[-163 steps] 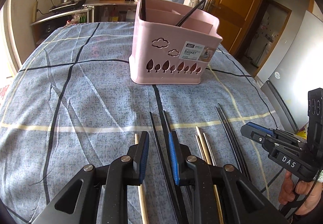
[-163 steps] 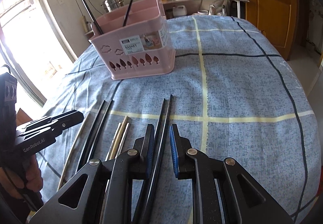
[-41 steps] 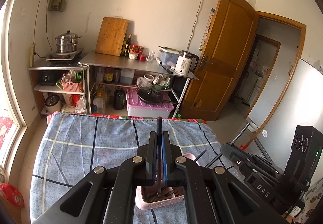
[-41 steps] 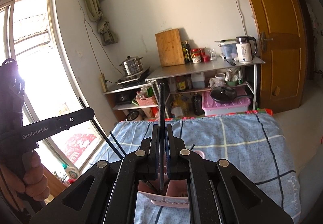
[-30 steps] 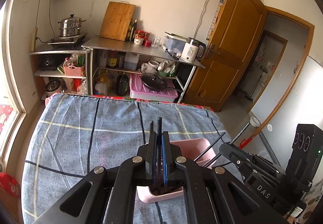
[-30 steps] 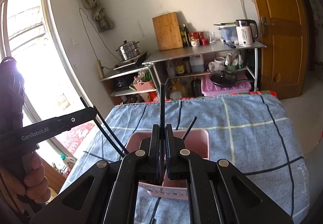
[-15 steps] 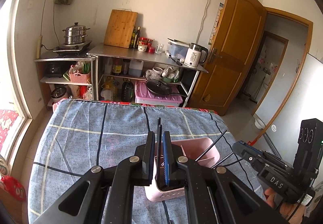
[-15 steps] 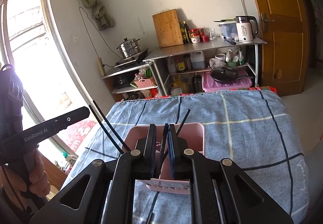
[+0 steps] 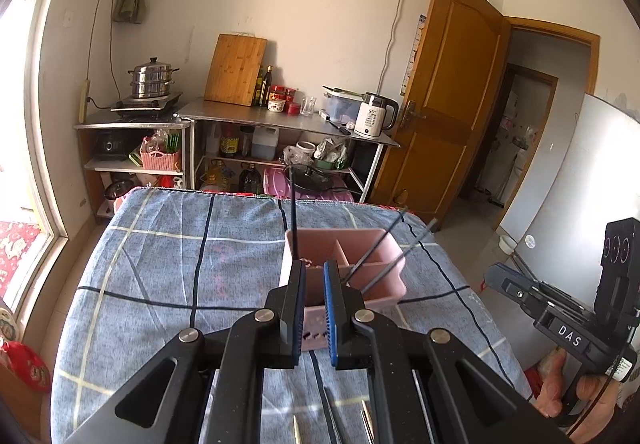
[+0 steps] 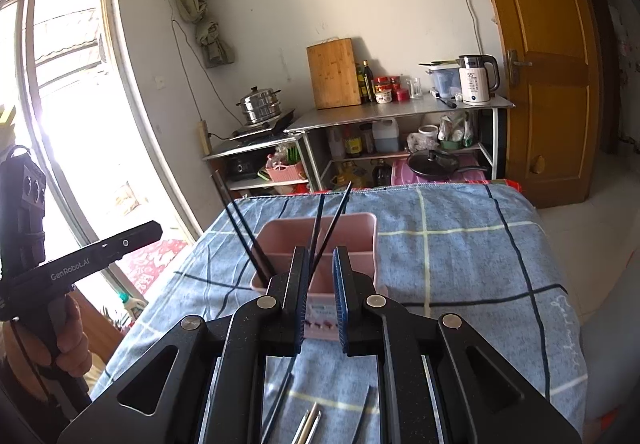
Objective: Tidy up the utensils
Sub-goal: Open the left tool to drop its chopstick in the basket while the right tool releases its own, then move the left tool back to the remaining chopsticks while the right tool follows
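Observation:
A pink utensil basket (image 9: 352, 244) stands on the blue checked tablecloth (image 9: 152, 268) and holds several black chopsticks (image 9: 293, 215); in the right wrist view the basket (image 10: 360, 228) shows chopsticks (image 10: 244, 236) leaning out. My left gripper (image 9: 314, 276) is open and empty, just above the basket's near side. My right gripper (image 10: 320, 264) is open and empty, also above the basket. Loose chopsticks (image 10: 308, 424) lie on the cloth below, partly hidden by the grippers.
A steel shelf unit (image 9: 280, 115) with a kettle (image 9: 374, 119), cutting board and bottles stands behind the table. A wooden door (image 9: 448, 103) is at the right, a window (image 10: 72, 103) at the left.
Both grippers carried a black chopstick up over the basket, opened and let it drop in. Both now stand open and have drawn back slightly.

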{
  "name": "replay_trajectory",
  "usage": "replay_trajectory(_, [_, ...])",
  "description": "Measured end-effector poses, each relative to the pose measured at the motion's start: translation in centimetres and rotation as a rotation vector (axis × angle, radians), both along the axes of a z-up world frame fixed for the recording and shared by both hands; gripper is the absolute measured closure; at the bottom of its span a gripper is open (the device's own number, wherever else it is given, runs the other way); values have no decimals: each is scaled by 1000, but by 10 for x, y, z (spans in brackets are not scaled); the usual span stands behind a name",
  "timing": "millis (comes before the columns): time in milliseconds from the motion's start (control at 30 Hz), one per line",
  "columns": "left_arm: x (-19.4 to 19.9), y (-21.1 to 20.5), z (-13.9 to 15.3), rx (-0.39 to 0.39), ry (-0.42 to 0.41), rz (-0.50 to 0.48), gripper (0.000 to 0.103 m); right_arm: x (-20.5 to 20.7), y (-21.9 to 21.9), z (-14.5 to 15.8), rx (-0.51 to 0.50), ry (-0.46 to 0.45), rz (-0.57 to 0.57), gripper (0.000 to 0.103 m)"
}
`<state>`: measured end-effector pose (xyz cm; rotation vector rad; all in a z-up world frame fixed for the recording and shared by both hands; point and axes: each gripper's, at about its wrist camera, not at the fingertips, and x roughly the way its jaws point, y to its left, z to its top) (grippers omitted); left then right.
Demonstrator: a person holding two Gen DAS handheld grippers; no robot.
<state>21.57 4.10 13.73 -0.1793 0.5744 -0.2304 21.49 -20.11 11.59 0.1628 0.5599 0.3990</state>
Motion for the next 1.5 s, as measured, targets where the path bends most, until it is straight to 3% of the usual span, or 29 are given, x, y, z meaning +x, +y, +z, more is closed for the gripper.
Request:
replay_trajectory(433, [-78, -20, -43, -2, -2, -22, 95, -66, -8, -30, -32, 14, -4, 90])
replay_trajectory(733, [-106, -27, -75, 14, 45, -19, 95, -91, -10, -60, -58, 74, 0, 90])
replay_trajectory(1300, [-95, -39, -125, 32, 162, -34, 95, -89, -8, -105, -93, 174, -5, 90])
replay_trajectory(1500, [-73, -45, -151, 44, 249, -44, 95, -74, -3, -127, -115, 235, 2, 90])
